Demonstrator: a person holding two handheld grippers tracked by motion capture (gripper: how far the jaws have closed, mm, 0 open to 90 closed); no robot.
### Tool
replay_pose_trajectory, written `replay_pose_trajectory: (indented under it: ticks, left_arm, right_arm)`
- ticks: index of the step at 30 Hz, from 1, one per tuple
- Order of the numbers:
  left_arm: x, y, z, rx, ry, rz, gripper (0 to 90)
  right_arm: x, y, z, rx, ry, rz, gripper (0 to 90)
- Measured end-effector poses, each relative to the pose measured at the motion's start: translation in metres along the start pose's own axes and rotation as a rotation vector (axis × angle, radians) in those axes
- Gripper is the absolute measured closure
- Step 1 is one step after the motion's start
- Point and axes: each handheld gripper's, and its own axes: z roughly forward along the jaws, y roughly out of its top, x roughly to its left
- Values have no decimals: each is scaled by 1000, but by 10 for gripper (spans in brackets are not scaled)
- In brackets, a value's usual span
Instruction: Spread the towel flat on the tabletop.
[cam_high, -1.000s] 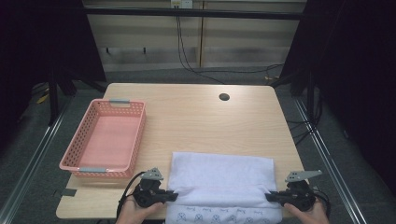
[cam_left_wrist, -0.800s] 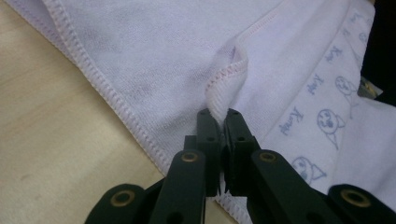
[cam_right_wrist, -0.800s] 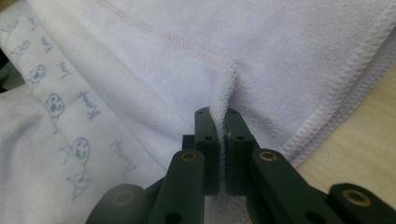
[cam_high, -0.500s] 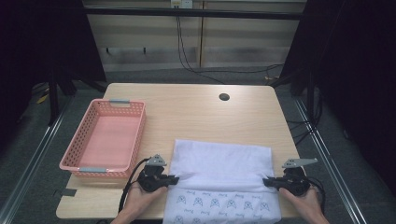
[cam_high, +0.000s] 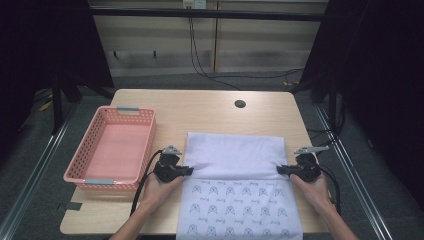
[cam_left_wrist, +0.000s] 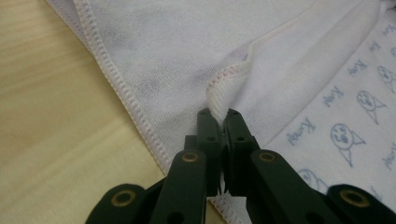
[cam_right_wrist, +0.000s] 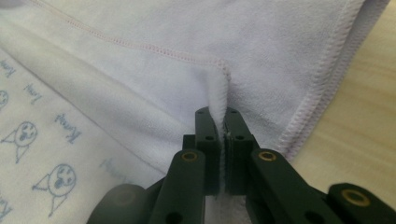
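High view: the towel (cam_high: 235, 165) lies on the counter (cam_high: 200, 107) between the two tongs, its fold line running straight from the left tongs (cam_high: 189, 171) to the right tongs (cam_high: 280, 170), each clamped shut on a hem corner. The plain flap reaches away beyond both tongs, and the printed side lies bare behind them, toward the person; neither hand is nearer. Against the earlier frame, both tongs have travelled away from the person, baring more print.
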Motion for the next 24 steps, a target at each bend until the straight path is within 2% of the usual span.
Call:
replay_pose_trajectory:
  ticks: [3, 6, 8, 10, 12, 13, 16, 20, 24]
  left_arm:
    - [8, 11, 7, -2, 18, -20, 872]
    - [15, 22, 14, -2, 49, -24, 873]
    - [20, 29, 20, -18, 73, -39, 873]
    - [26, 37, 24, -15, 85, -43, 873]
    - [31, 44, 29, -17, 96, -49, 873]
    - [34, 47, 31, -28, 99, -64, 873]
    - [44, 58, 38, -19, 115, -59, 873]
    - [54, 68, 43, -18, 130, -66, 873]
    - [61, 73, 46, -25, 145, -76, 872]
  right_arm:
    - [-7, 9, 7, -11, -14, 3, 870]
    - [-14, 20, 14, -7, -22, 7, 870]
    - [-20, 27, 18, -10, -29, 7, 870]
    - [-26, 34, 23, -13, -35, 31, 870]
    - [-32, 40, 28, -21, -39, 32, 870]
    - [-34, 43, 30, -26, -43, 35, 870]
    - [-44, 49, 36, -49, -38, 64, 870]
    - [-52, 64, 47, -50, -58, 74, 870]
    - [-55, 79, 57, -33, -91, 79, 869]
